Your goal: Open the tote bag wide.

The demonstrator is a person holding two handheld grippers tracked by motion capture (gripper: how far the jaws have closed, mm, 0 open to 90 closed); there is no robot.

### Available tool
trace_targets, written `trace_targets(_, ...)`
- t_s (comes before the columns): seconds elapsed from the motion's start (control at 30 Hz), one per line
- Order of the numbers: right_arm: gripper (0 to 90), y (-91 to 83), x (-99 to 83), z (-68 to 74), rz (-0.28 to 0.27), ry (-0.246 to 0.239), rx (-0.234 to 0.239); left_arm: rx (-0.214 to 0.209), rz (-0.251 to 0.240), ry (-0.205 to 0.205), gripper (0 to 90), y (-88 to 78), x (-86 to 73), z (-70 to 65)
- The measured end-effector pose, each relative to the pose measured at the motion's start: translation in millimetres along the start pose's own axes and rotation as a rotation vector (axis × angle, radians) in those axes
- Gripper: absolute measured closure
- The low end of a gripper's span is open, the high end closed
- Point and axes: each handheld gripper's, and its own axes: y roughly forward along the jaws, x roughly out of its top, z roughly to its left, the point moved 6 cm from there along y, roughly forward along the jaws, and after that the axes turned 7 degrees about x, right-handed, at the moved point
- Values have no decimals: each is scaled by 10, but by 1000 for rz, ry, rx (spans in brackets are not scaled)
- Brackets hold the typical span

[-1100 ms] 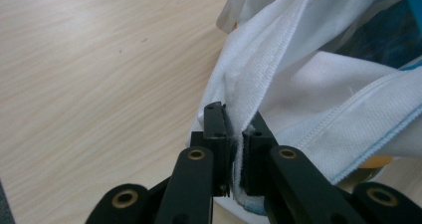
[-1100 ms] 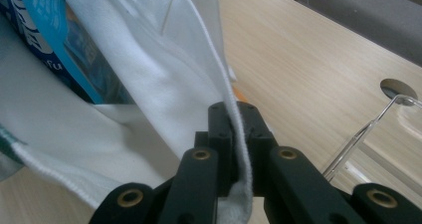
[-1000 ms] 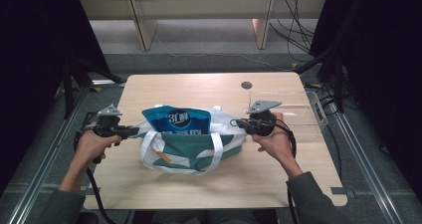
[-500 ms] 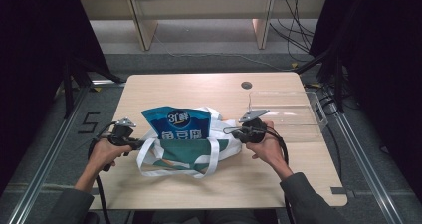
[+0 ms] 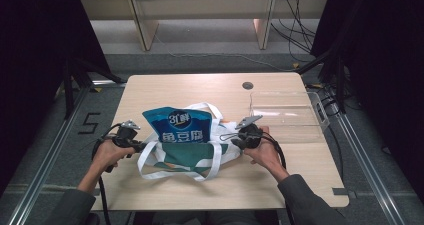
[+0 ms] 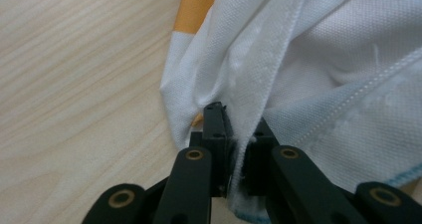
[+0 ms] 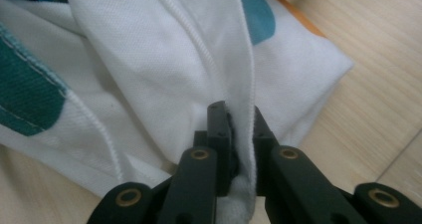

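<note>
A light wooden table stands on a grey floor in a dark-curtained room, with pale shelving legs at 12 o'clock and cables running down at 1 o'clock. A clear plastic tray sits toward the table's 3 o'clock side, and a small round dark hole lies near the far edge.

A white cloth tote bag with teal patches and looped white handles lies near the table's centre, toward 6 o'clock. A blue snack pouch stands partly inside its mouth, the top pointing to 12 o'clock.

At the bag's 9 o'clock edge, the left gripper has its jaws pressed together on a fold of white fabric. At the 3 o'clock edge, the right gripper pinches a seamed fold likewise. Bare tabletop lies open beyond the bag toward 12 o'clock and along the near edge at 6 o'clock.
</note>
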Motion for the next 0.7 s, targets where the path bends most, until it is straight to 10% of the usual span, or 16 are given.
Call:
trace_targets(0.13, 648, -233, 124, -1, -62, -3, -31, 3, 11, 22, 709, -77, 31, 22)
trace_targets(0.33, 619, -644, 424, 206, -200, -78, 37, -27, 0, 30, 572, -301, 106, 89)
trace_targets(0.7, 508, -506, 572, 776, -126, -218, 215, -67, -100, 73, 559, -595, 451, 24)
